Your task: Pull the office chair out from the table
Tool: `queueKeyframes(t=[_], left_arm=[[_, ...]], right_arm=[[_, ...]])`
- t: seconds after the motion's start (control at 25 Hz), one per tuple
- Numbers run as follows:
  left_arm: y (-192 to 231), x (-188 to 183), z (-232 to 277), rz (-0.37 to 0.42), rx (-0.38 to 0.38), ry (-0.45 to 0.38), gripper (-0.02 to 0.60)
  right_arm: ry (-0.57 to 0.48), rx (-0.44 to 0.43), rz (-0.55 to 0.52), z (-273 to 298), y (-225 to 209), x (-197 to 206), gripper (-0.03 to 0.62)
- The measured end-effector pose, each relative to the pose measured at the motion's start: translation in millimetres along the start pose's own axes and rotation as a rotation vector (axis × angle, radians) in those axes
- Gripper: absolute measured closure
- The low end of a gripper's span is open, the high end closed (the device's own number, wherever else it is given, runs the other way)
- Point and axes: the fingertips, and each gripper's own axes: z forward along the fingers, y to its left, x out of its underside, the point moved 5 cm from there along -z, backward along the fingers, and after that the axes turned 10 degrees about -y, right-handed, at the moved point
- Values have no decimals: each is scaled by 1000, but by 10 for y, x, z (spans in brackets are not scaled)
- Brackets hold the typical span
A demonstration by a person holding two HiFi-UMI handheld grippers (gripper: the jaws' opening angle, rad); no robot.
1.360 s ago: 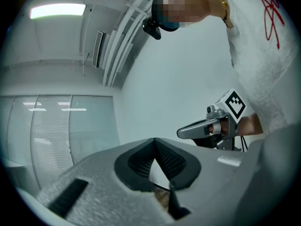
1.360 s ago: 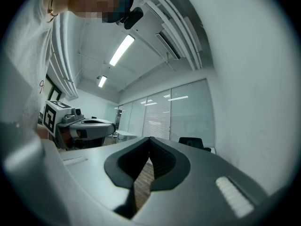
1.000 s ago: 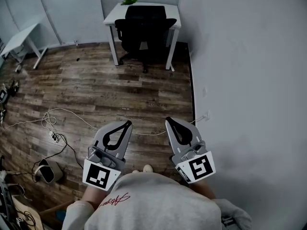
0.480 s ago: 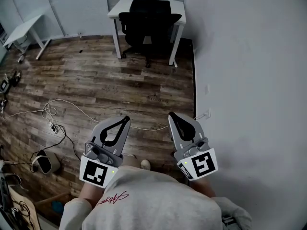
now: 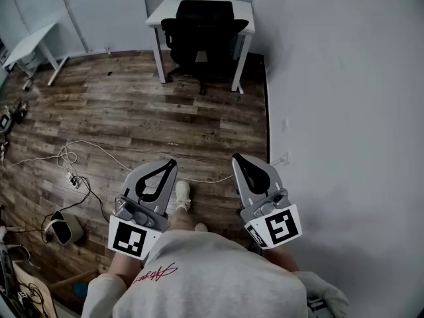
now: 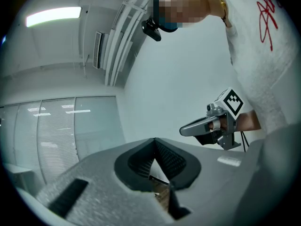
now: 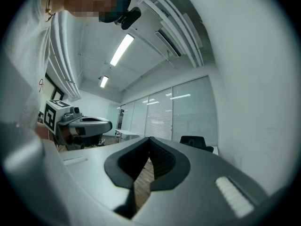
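A black office chair (image 5: 202, 35) stands pushed under a small white table (image 5: 245, 8) at the far end of the room, against the right wall. In the right gripper view the chair (image 7: 197, 142) shows small and distant past the jaws. Both grippers hang close to my body, far short of the chair. My left gripper (image 5: 170, 165) is shut with nothing in it, and so is my right gripper (image 5: 236, 159). In the left gripper view the jaws (image 6: 155, 147) meet at the tips, with the right gripper (image 6: 216, 124) seen beside them.
A wood floor (image 5: 132, 111) stretches between me and the table. White cables and a power strip (image 5: 73, 177) lie on the floor at the left. A second white table (image 5: 30, 45) stands far left. A grey wall (image 5: 331, 111) runs along the right. My shoe (image 5: 182, 194) shows between the grippers.
The view has come a little nearer to the table and chair. One foot has stepped forward between the grippers. Both grippers stay shut and held the same way.
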Motion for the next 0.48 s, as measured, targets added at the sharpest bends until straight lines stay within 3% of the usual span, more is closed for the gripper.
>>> queueKeyframes(t=[0.48], left_arm=[[474,170,357,-13,10,-54,588]], right_arm=[[-17,18,-23,482,-241,74,592]])
